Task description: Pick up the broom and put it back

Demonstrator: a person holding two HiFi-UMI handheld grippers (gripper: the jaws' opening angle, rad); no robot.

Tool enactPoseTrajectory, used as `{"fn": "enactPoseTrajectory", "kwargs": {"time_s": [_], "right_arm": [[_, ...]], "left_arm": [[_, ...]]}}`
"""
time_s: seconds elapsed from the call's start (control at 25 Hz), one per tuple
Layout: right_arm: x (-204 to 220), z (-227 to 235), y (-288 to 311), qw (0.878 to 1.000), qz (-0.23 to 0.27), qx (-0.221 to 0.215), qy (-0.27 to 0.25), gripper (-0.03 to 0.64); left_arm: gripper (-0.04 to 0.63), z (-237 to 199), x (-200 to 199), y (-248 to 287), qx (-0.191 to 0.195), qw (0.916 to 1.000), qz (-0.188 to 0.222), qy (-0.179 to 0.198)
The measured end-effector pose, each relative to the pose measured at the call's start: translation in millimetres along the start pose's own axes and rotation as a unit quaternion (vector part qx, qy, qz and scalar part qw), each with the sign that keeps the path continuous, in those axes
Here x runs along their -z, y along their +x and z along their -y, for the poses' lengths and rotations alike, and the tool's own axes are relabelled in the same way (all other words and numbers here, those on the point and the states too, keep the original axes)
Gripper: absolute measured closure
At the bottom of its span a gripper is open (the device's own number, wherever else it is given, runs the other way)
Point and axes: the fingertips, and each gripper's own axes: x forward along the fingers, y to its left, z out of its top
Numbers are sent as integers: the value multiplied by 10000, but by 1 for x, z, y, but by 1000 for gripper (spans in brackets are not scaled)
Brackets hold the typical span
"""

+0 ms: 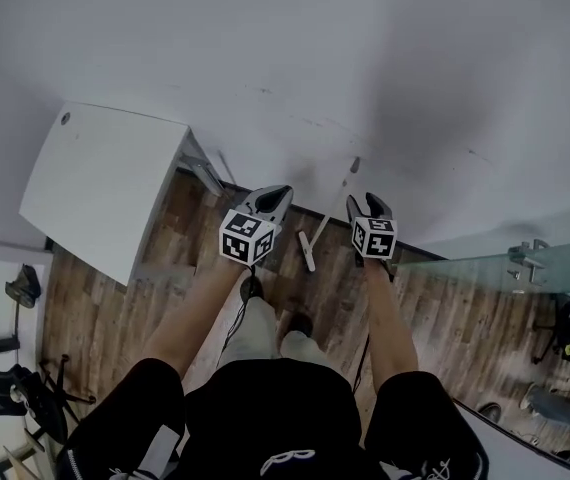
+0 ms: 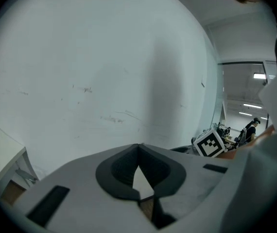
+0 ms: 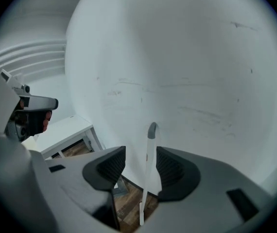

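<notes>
The broom (image 1: 333, 206) stands propped against the white wall (image 1: 385, 48), its head down on the wooden floor (image 1: 445, 313) and its grey-capped top resting on the plaster. That slight lean looks deliberate: the wall carries the handle so nothing needs to hold it. In the right gripper view the pale handle shows up right in the gap between the jaws, but it's beyond them. The right gripper (image 1: 368, 204) has its jaws wide apart, pads clear of the stick on both sides, gripping nothing. It's lined up with the handle, which reads to me as a release, with the gripper placed to catch a slip. The left gripper (image 1: 273, 196) hovers just beside it, jaws drawn together at the tips with nothing between them. It plays no part in the hold, so there's no reason for it to be open. Off to the left, the white desk (image 1: 95, 178) sits in the corner, well apart from the broom, so the handle has free wall to lean on. I'd judge the put-back essentially done.
</notes>
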Motion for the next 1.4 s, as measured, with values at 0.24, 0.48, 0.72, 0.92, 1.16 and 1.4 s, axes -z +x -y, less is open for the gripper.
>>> {"fn": "enactPoseTrajectory", "kwargs": {"time_s": [0.24,0.48,0.72,0.92,1.16,1.4], "right_arm": [[-15,-14,-58,9986,363,-301,-259,419],[-18,-25,-110,9959,617,-527,-391,425],[-9,-27,-151,9941,754,-662,-423,464],[-3,-30,-177,9930,841,-679,-478,505],[-1,-43,-198,9906,950,-809,-562,557],[1,-58,-211,9882,1006,-966,-631,580]], "left_arm": [[578,35,-8,-36,-300,9993,227,29],[578,68,-11,-69,-539,9975,441,101],[578,96,-11,-94,-725,9953,628,107],[578,117,-6,-113,-811,9943,692,85],[578,130,3,-136,-895,9936,690,61],[578,133,10,-152,-979,9928,681,76]]}}
